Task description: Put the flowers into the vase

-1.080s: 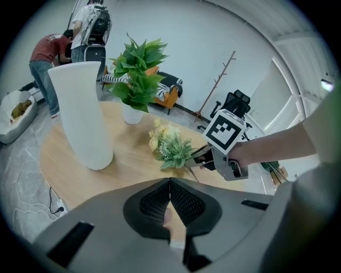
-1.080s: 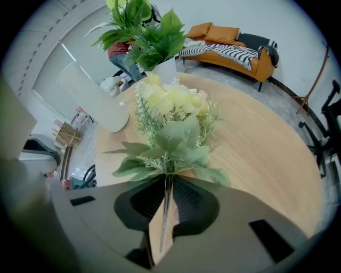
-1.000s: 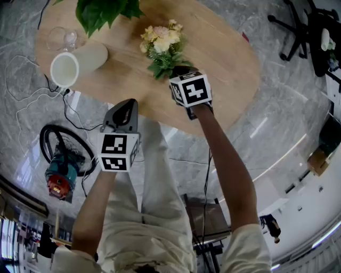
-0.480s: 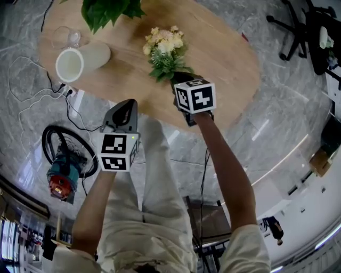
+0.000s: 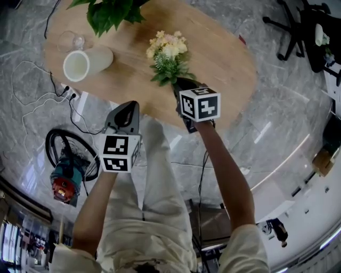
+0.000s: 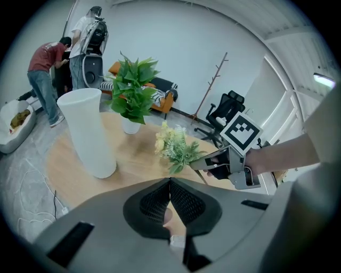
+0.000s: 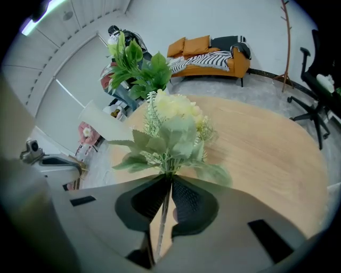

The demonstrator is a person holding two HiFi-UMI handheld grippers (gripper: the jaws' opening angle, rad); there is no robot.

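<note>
A bunch of pale yellow flowers (image 5: pixel 168 56) with green leaves hangs over the oval wooden table (image 5: pixel 224 58); its stem runs between the jaws of my right gripper (image 5: pixel 180 85), which is shut on it after closing a little further. In the right gripper view the flowers (image 7: pixel 173 125) fill the middle, just beyond the right gripper (image 7: pixel 169 184). The tall white vase (image 5: pixel 85 63) stands at the table's left end, also the vase (image 6: pixel 88 133) in the left gripper view. My left gripper (image 5: pixel 127 109) is shut and empty near the table's front edge, with the left gripper (image 6: pixel 169 192) pointing toward the flowers (image 6: pixel 176 146).
A potted green plant (image 5: pixel 109 13) and a clear glass (image 5: pixel 72 40) stand beside the vase. Cables and a teal machine (image 5: pixel 66 173) lie on the marble floor at left. Office chairs (image 5: pixel 295 26) stand at the right. People (image 6: pixel 48 74) stand far behind the table.
My right gripper has risen and rolled, lifting the flowers off the table top. The left gripper has risen slightly.
</note>
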